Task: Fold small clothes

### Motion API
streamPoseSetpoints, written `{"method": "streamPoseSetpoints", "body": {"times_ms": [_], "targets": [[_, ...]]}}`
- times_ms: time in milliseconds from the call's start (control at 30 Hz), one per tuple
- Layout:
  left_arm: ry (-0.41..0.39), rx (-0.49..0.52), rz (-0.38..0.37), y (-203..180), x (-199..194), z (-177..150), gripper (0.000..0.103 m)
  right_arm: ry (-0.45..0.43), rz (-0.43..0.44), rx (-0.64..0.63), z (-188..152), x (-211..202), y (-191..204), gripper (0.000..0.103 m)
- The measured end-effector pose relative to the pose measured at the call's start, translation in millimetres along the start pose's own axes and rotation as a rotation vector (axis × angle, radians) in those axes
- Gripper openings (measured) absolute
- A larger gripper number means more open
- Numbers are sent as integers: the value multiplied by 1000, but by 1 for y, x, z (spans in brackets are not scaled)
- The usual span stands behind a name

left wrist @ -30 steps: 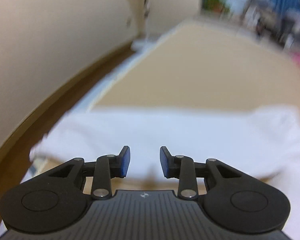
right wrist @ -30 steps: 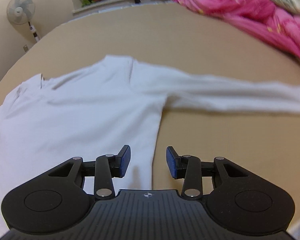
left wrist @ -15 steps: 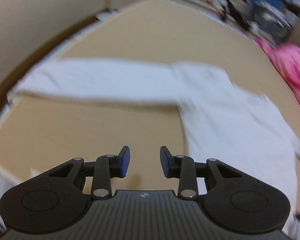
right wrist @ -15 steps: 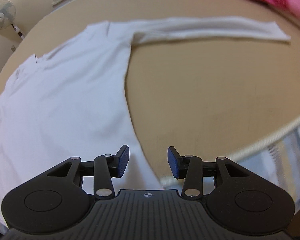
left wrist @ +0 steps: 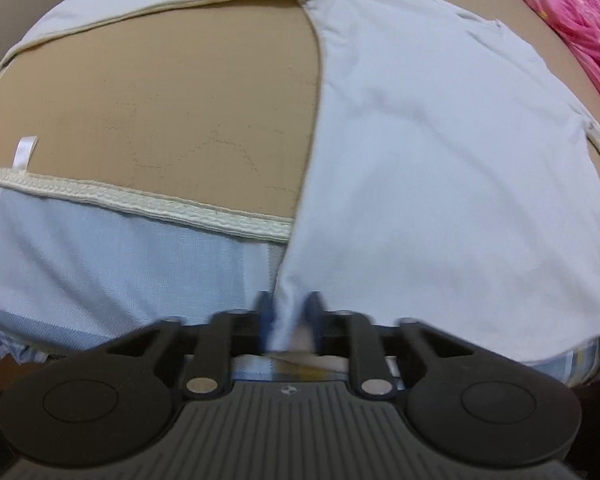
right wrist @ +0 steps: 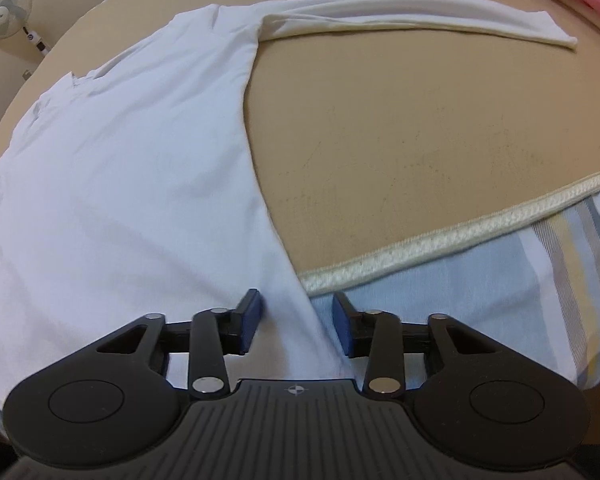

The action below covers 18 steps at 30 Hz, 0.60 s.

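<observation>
One white shirt (left wrist: 440, 160), one pink blanket (left wrist: 572, 16), one fan (right wrist: 5, 12).

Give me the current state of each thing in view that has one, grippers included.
White shirt: spread flat on the tan mat, sleeves stretched out sideways, unfolded, hem corners at the near edge.
Left gripper: jaws just closed, shut on the shirt's hem corner.
Right gripper: jaws just closing, open, the other hem corner between them, not yet pinched.
Tan mat: lying flat.
Pink blanket: bunched up.
</observation>
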State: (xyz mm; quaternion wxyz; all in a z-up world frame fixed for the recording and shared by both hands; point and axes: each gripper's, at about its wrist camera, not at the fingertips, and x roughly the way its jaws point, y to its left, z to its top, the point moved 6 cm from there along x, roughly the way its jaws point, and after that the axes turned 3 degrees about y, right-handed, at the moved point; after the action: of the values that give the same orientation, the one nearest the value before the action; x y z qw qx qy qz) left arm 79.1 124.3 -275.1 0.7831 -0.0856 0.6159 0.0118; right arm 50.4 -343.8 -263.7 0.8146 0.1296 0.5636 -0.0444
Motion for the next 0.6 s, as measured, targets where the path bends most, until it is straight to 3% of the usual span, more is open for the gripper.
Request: {"method": "streamPoseSetpoints", "body": {"times_ms": [67,267,333,400,467,600], "targets": [[-18,11,7,-3,-3,-3,6,0,9,21,-2,-3,-5,5],[-144,-40,-42,4,-48,-6,6,-170,116,115,9,-62,-19,3],[-98,-47,-7,10,-39,-12,6,-128,92,122,3,-58,-24,3],[-37,-58,10,11,-28,-14,7,-9,75,127,-7,-34,-26,4],[-50,-48,33,8,-25,-7,8,8,16,138,-8,-25,-28,6],[-173,8,-14,-7,-46,3,13,-200,-24,50,11,-52,-11,15]]}}
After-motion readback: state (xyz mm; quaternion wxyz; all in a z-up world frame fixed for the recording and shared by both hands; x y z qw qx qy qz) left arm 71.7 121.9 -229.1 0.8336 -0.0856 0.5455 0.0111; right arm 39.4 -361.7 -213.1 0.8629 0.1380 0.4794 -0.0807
